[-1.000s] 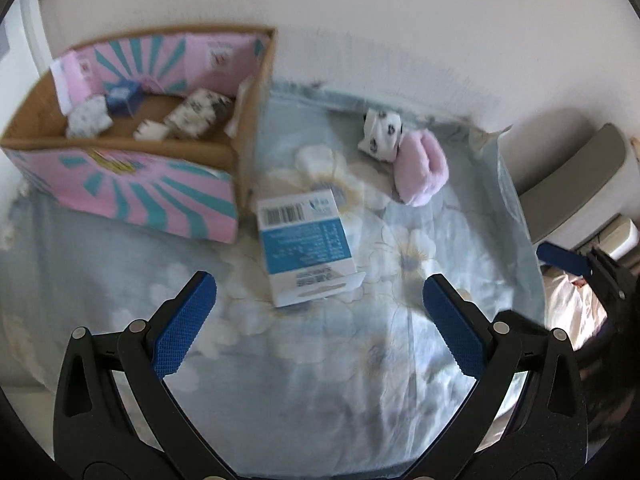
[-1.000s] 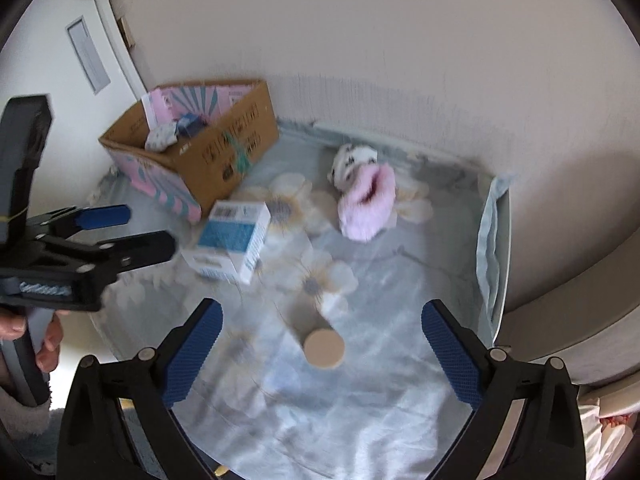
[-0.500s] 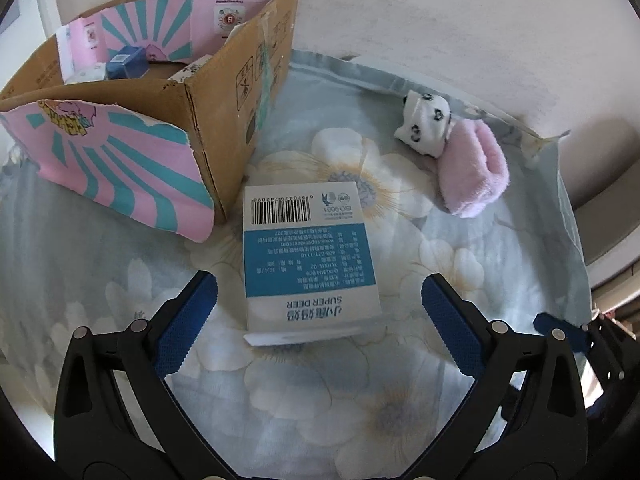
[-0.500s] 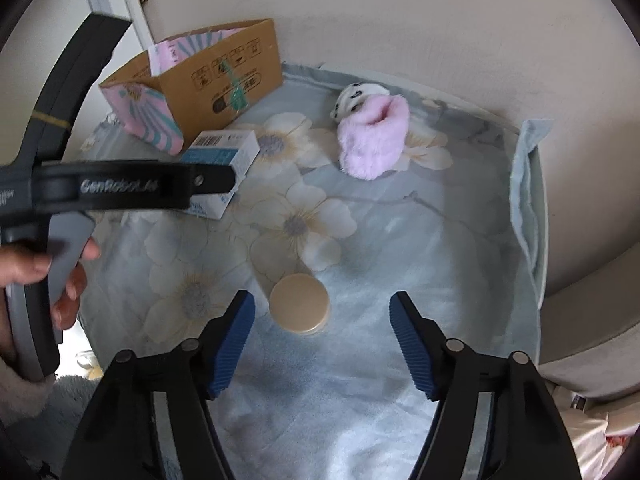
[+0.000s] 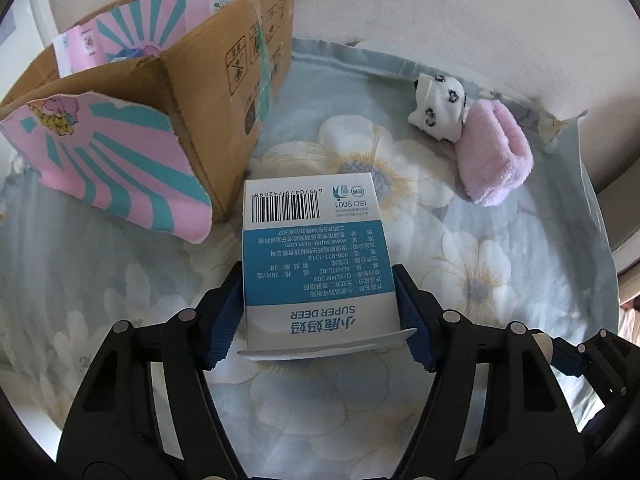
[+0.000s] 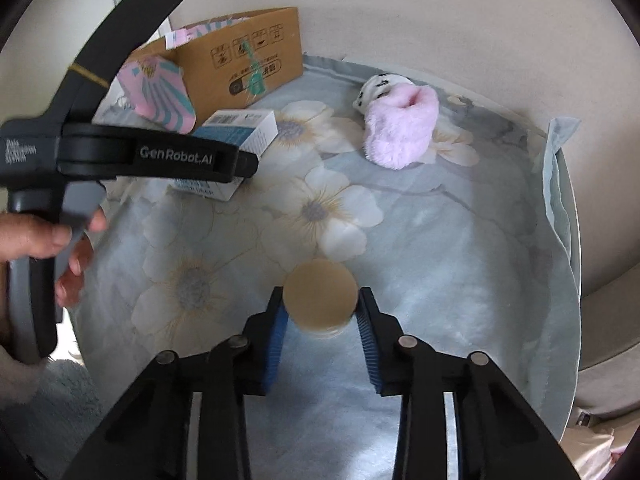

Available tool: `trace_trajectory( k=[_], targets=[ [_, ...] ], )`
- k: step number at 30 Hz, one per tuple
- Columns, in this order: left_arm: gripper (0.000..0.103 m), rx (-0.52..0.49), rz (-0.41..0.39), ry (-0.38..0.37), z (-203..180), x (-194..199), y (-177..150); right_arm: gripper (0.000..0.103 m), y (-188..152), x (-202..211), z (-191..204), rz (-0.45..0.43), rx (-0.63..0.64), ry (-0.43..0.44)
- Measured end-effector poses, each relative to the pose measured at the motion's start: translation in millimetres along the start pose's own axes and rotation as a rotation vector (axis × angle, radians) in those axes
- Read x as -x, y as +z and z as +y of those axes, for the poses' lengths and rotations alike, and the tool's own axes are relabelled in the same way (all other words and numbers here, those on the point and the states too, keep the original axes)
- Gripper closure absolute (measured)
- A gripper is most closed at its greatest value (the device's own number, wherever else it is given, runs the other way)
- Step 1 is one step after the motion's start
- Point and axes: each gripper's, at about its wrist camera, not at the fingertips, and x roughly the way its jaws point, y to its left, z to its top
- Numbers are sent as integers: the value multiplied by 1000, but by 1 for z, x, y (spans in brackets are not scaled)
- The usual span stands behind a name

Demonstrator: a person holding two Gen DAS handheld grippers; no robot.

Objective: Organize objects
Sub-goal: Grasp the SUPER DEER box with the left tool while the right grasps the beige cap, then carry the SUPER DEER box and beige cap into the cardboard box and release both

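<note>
A blue and white carton [image 5: 314,256] lies on the floral cloth beside the cardboard box [image 5: 224,80]. My left gripper [image 5: 320,312] is shut on the carton's near end, pads on both sides. The carton also shows in the right wrist view [image 6: 240,132], partly behind the left gripper's body. My right gripper [image 6: 320,312] is shut on a small round tan-lidded jar [image 6: 320,298] standing on the cloth. A pink fuzzy sock roll [image 5: 494,160] and a white black-spotted sock roll [image 5: 438,106] lie together near the wall.
The cardboard box [image 6: 248,64] with pink and teal striped flaps stands at the back left, by the wall. The cloth's edge [image 6: 560,184] runs along the right. A hand [image 6: 36,240] holds the left gripper's handle at the left.
Both grippers moved forward and down and closed. The left one closed on the carton's near end; the right one closed on the round jar.
</note>
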Motion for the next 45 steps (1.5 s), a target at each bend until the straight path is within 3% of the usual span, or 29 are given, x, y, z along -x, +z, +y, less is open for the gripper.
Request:
trace_trajectory(
  k=[9,18,25,35,45],
  targets=[
    [37,-24,5,-33,6,5,-7,72,5,2,8,-17,-8,2],
    [37,-46,-32,-116,12,23,-8,72,17,8,8,-36,-66,-29],
    [37,-122,-87,-176,2,52,-2,72,34,15,9,-54,-125,-50],
    [37,-158,-180,-235,11,106,40,72,70,41,7,-64,-183,-91],
    [37,-139,-259,-263,56,150,103,72,136,68,22,-110,-174,-122]
  ],
)
